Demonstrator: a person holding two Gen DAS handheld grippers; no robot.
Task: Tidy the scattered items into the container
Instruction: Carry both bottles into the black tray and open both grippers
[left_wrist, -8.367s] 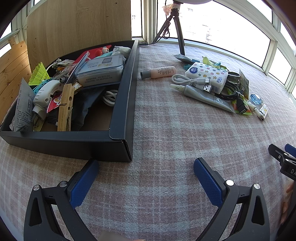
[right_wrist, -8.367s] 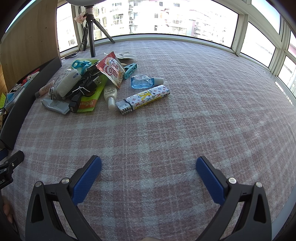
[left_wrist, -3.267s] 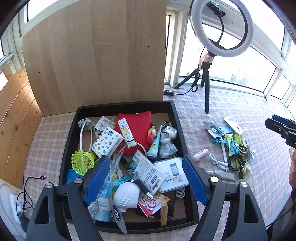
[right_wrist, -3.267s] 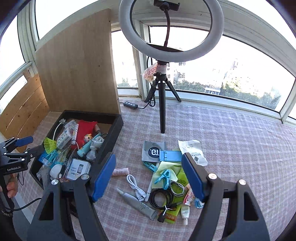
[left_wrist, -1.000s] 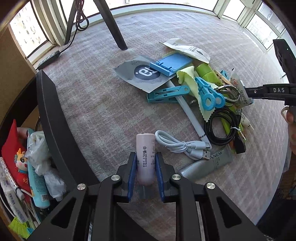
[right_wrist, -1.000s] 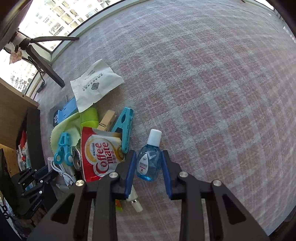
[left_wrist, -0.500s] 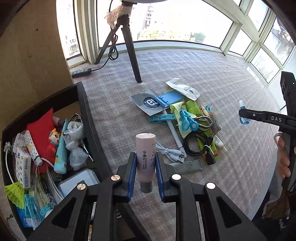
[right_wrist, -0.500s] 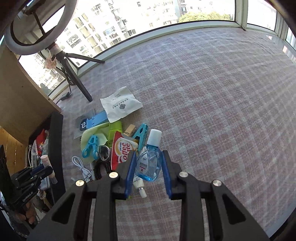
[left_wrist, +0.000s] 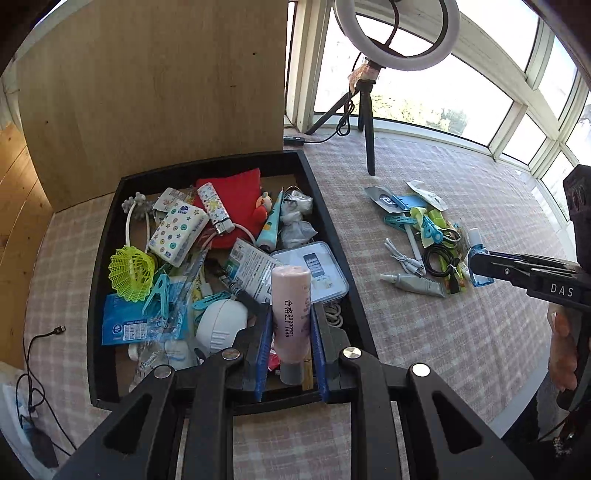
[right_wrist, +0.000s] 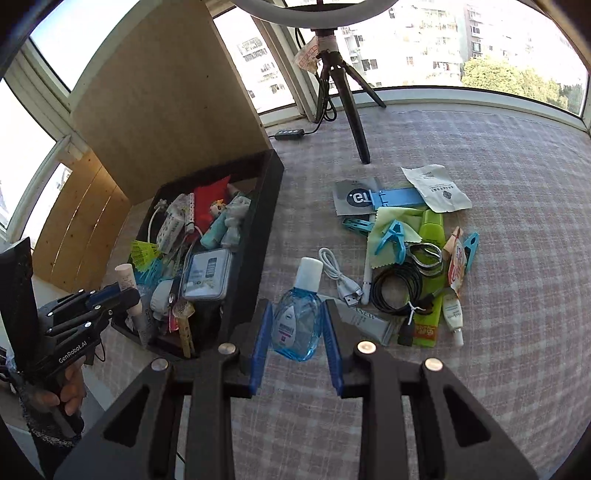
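— Where's the black tray (left_wrist: 334, 236)?
— On the checked cloth (right_wrist: 498, 332), crammed with odds and ends, scattered items (right_wrist: 413, 258) beside it.
— And the left gripper (left_wrist: 290, 332)?
— Clamped on a pink tube (left_wrist: 290, 299), held above the tray.
— The right gripper (right_wrist: 297, 328)?
— Grasping a blue bottle (right_wrist: 297, 321) with a white cap, above the cloth just beside the tray.

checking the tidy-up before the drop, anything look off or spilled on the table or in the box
Nothing spilled or damaged. The black box is crammed, and a pile of clips and cables lies loose on the cloth. Left gripper grips a pink tube, right gripper a blue bottle.
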